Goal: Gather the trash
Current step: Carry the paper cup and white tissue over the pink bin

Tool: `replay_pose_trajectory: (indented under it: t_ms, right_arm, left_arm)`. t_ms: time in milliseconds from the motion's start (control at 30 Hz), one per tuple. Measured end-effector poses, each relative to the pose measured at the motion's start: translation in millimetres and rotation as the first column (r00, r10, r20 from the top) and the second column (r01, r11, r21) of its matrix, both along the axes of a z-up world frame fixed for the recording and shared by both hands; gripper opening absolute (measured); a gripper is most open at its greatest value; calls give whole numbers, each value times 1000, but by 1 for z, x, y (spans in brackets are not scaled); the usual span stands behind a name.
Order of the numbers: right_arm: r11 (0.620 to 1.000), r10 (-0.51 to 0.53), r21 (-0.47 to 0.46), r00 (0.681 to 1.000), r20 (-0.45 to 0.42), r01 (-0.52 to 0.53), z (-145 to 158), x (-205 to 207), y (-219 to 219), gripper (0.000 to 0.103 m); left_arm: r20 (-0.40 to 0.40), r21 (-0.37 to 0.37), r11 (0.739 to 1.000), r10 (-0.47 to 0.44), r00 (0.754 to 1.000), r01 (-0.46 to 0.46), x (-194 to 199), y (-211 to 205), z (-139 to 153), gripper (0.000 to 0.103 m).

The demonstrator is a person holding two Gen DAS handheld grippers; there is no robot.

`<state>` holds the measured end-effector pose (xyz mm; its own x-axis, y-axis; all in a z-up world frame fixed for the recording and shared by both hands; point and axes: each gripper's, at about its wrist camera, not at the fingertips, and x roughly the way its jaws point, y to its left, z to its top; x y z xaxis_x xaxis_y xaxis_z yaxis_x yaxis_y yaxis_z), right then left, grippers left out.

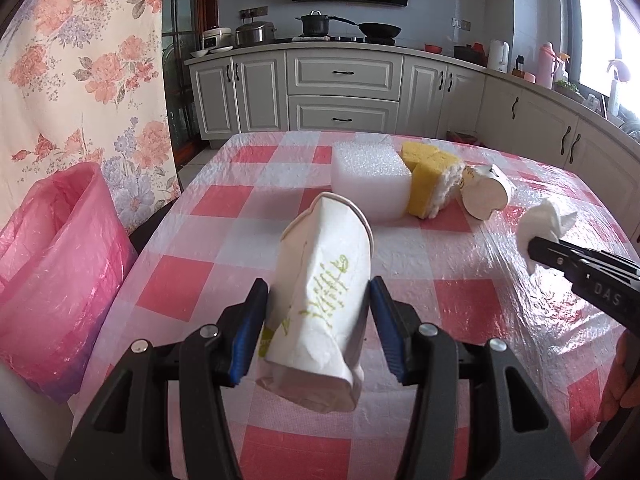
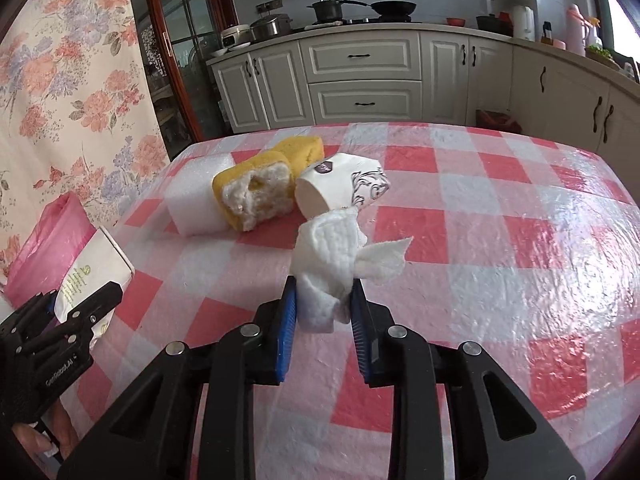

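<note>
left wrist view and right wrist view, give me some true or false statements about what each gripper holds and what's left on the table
1. The left gripper is shut on a flattened paper cup. True.
2. The right gripper is open, holding nothing. False: its jaws clamp a crumpled tissue.
3. A yellow sponge lies beside a white foam block on the table. True.
4. The pink trash bag sits on the table. False: it stands off the table's left edge.

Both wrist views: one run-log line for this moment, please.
left hand-held gripper: shut on crushed paper cup | right hand-held gripper: shut on crumpled tissue | pink-lined bin: left of table | on table: yellow sponge, foam block, second paper cup
</note>
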<state>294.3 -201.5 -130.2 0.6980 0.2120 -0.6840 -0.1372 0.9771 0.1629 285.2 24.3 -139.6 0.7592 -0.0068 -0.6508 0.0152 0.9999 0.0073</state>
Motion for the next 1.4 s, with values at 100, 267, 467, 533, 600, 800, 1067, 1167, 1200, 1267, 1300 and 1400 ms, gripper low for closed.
replay_pose_trajectory:
  t_ms: [100, 267, 467, 533, 600, 800, 1067, 1167, 1200, 1267, 1300, 1400]
  right_arm:
    - [1000, -3, -11, 1000, 6, 3, 1, -5, -3, 26]
    - [1000, -9, -19, 1000, 23, 9, 2, -13, -1, 26]
    - [999, -6, -34, 999, 45, 8, 2, -25, 1, 26]
    - [999, -10, -42, 999, 53, 12, 2, -29, 1, 26]
    - [999, -14, -44, 998, 63, 16, 4, -32, 0, 26]
    - [998, -13, -59, 997, 73, 17, 6, -43, -1, 26]
    - [997, -10, -73, 996, 85, 16, 9, -64, -3, 26]
    - [997, -6, -82, 995, 97, 14, 13, -75, -3, 26]
    - [996, -5, -84, 995, 103, 14, 15, -78, -4, 26]
    - [996, -3, -88, 994, 109, 12, 18, -84, -4, 26]
    - [996, -3, -89, 994, 112, 13, 19, -86, -5, 26]
    - [996, 0, -87, 993, 115, 10, 22, -93, -6, 26]
  left_arm:
    - [5, 0, 1000, 5, 1000, -5, -1, 0, 1, 51]
    - [28, 12, 1000, 6, 1000, -6, -6, -2, 4, 51]
    - [48, 18, 1000, 6, 999, -7, -9, -3, 7, 51]
    - [60, 16, 1000, 2, 998, -3, -11, -3, 9, 51]
    - [66, 15, 1000, 6, 998, -7, -13, -3, 9, 51]
    - [74, 3, 1000, 1, 997, -1, -25, -7, 12, 51]
    - [96, 8, 999, -50, 994, 49, -50, -24, 21, 51]
    - [96, 6, 998, -62, 993, 62, -60, -27, 22, 51]
    - [95, 4, 998, -65, 993, 65, -63, -27, 21, 51]
    - [89, -1, 997, -72, 993, 72, -69, -25, 20, 51]
    - [86, -2, 997, -75, 993, 76, -72, -25, 20, 51]
    - [80, -7, 996, -84, 993, 85, -81, -24, 19, 51]
